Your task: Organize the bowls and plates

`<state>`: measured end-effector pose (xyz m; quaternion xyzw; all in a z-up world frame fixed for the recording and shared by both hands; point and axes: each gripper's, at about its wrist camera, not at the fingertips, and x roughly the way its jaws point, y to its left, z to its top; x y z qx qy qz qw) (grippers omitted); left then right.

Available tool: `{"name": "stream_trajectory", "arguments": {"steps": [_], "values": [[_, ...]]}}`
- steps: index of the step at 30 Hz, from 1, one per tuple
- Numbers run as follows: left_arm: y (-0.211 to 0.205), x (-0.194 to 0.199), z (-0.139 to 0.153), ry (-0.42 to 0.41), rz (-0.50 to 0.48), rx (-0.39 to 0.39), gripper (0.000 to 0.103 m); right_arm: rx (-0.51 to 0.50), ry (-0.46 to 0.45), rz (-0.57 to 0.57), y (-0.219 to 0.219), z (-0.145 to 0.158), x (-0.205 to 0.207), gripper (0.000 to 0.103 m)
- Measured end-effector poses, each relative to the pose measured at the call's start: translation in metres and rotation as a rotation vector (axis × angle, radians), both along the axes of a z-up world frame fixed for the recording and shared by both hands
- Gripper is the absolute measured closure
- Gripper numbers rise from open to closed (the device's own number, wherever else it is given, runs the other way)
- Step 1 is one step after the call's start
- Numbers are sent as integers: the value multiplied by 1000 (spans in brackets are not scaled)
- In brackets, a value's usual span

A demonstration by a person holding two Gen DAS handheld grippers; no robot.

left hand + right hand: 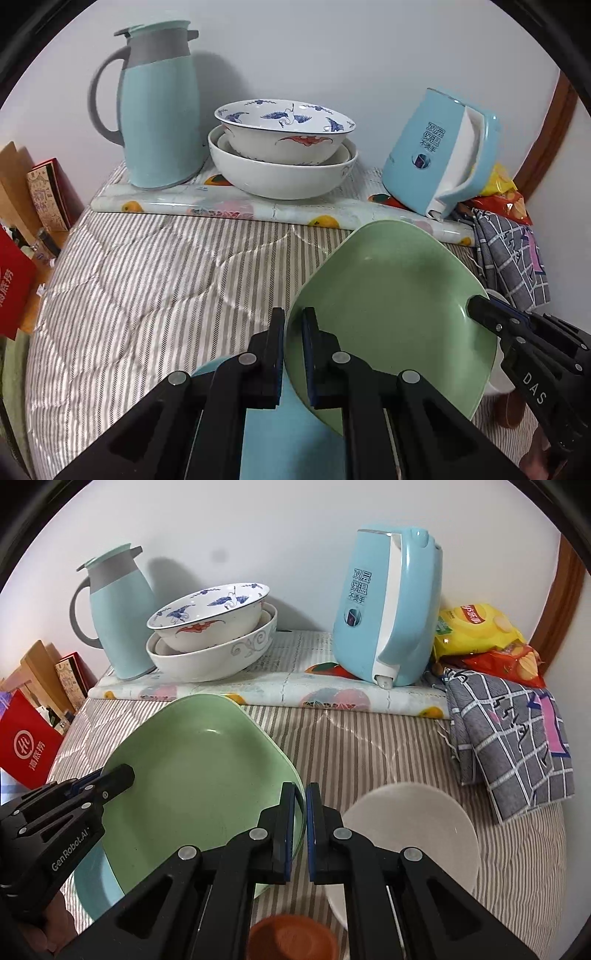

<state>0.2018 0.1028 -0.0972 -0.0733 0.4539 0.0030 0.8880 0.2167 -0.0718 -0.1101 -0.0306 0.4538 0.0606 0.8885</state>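
Above the bed's near edge, both grippers, left gripper (293, 356) and right gripper (301, 832), pinched opposite rims of the green plate (199, 775), seemingly rigid, slick and breakable.

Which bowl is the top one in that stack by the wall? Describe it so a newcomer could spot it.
On the fruit-print mat against the wall, between the pale blue thermos jug and pale blue kettle, sit nested white bowls. The top bowl alone has blue cranes inside and a red bat outside.
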Motion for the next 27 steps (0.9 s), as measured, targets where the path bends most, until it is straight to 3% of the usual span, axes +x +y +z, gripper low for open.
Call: {"name": "stream_trajectory", "arguments": {"steps": [16, 27], "values": [[33, -55, 10, 2, 42, 20, 93, 20, -6, 39, 32, 4, -49, 97], [56, -74, -2, 36, 88, 42, 93, 28, 21, 103, 60, -11, -61, 97]]}}
